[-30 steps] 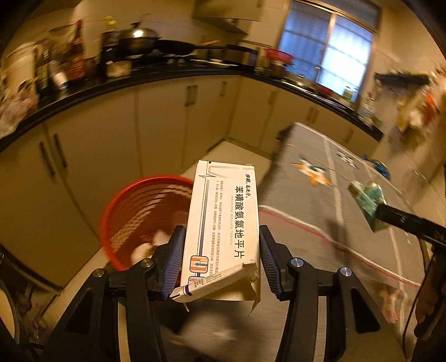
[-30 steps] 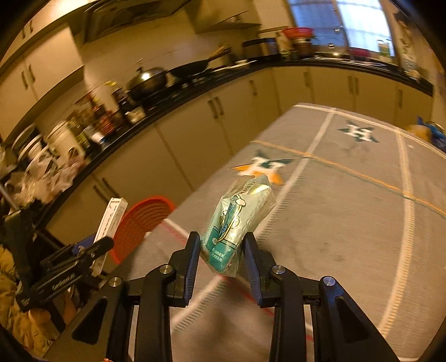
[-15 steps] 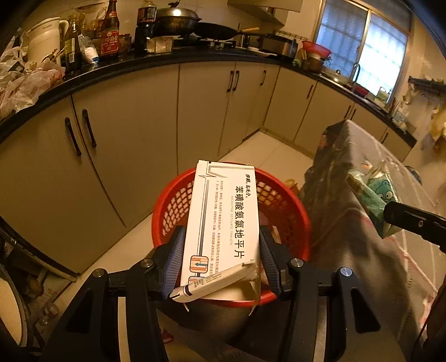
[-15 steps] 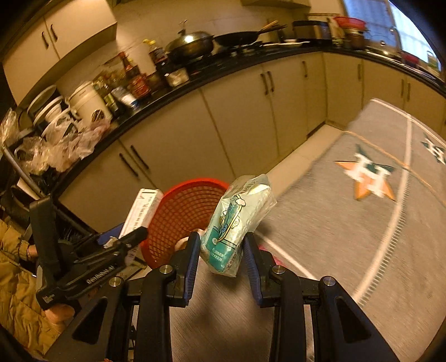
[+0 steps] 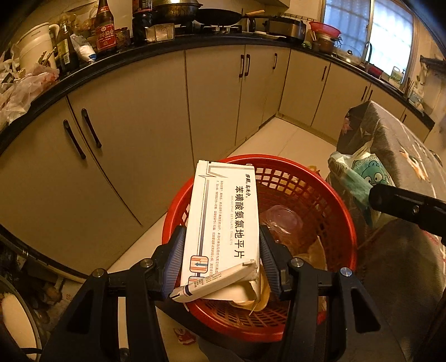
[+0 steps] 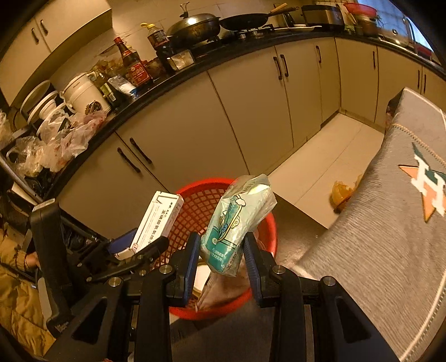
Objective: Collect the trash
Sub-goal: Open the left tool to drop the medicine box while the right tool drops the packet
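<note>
In the left wrist view, the left gripper [image 5: 221, 260] clamped a white cardboard medicine box [image 5: 223, 222] above the red plastic mesh basket [image 5: 343, 211]. In the right wrist view, the right gripper [image 6: 221, 252] pinched a crinkled teal plastic wrapper [image 6: 237, 222] over the basket's near rim; released there, it might flutter outside.

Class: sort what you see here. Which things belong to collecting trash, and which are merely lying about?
Job:
white cardboard medicine box
teal plastic wrapper
red plastic mesh basket

Lying about:
dark metal wok
white electric kettle
brown sauce bottle
</note>
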{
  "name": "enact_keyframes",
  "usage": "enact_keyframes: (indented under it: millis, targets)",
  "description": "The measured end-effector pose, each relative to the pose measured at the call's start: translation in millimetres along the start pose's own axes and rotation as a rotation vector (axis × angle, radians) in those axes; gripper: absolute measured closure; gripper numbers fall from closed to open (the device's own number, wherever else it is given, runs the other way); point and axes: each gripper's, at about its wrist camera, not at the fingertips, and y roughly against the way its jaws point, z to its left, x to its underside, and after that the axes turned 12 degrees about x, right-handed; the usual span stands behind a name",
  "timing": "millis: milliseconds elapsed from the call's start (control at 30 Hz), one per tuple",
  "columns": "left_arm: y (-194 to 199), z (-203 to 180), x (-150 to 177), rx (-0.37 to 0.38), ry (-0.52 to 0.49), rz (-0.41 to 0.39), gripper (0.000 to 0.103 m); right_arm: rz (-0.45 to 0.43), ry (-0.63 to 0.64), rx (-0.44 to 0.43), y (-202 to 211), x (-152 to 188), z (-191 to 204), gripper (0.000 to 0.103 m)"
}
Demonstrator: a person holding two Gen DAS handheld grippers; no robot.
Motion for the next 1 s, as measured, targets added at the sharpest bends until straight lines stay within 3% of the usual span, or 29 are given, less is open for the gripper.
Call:
enact_keyframes:
  millis: [1000]
  targets:
    - [0,-1,1,0.001,0.004,0.002,0.052,0.006,-0.02,-0.045,-15,-2,2,0.067]
